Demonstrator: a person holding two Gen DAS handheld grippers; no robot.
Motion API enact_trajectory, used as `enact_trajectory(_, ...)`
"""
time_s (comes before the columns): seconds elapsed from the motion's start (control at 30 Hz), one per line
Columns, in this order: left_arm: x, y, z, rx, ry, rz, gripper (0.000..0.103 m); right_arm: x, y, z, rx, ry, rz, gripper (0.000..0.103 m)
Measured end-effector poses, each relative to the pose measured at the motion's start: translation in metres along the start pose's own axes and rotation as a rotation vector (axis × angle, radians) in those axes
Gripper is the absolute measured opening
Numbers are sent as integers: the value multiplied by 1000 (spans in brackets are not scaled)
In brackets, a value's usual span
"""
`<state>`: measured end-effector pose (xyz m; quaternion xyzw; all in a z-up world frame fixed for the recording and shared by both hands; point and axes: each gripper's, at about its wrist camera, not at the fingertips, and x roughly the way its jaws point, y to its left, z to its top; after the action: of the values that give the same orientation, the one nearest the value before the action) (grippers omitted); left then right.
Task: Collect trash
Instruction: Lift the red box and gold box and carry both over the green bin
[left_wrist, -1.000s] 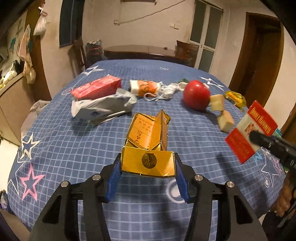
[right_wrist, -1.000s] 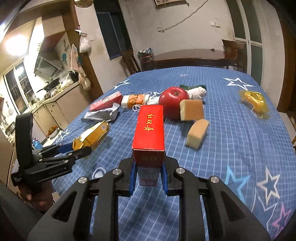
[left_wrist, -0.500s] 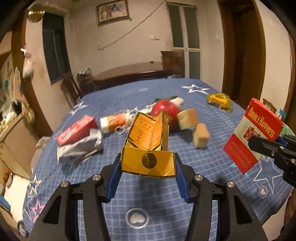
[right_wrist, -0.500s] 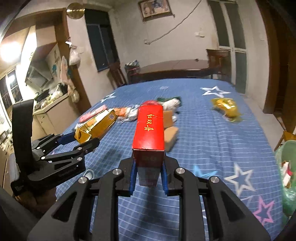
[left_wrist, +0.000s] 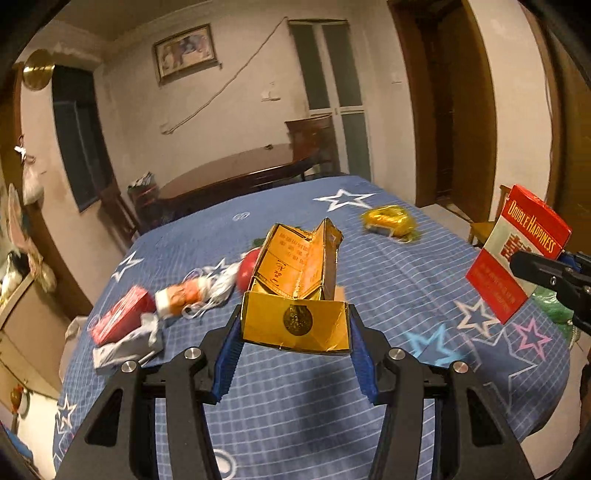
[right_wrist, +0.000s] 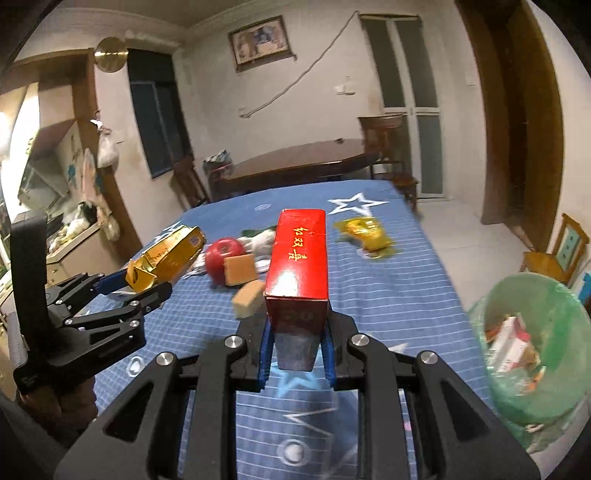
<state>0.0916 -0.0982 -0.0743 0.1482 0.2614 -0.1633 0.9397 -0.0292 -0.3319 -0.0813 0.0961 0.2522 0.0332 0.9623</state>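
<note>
The left gripper (left_wrist: 295, 332) clamps an open gold box (left_wrist: 295, 295) above the blue starred surface (left_wrist: 406, 277); the right gripper (right_wrist: 295, 343) clamps a red carton (right_wrist: 299, 266). Only the right wrist view shows the green-lined trash bin (right_wrist: 535, 295) at near right. Beyond lie a red apple (right_wrist: 221, 254), sponge blocks (right_wrist: 242, 269) and, farther off, a yellow wrapper (right_wrist: 365, 230).

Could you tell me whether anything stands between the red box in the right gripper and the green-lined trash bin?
Nothing visible does. The right gripper holds the red box above the blue tablecloth, and the green-lined trash bin sits open off the table's right edge, with only bare cloth and air between them.
</note>
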Motion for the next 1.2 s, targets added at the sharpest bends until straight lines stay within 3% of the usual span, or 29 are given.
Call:
enact_trajectory(0.5, 5, -82, 38, 116, -51, -125, 54, -55, -80, 3, 41, -53, -221, 20)
enact_trajectory(0.97, 30, -214, 82, 289, -81, -303, 55, -102, -172, 10, 104, -25, -468, 20)
enact_trajectory(1.2, 53, -276, 97, 354, -32, -399, 54, -104, -211, 4, 155, 31, -508, 20)
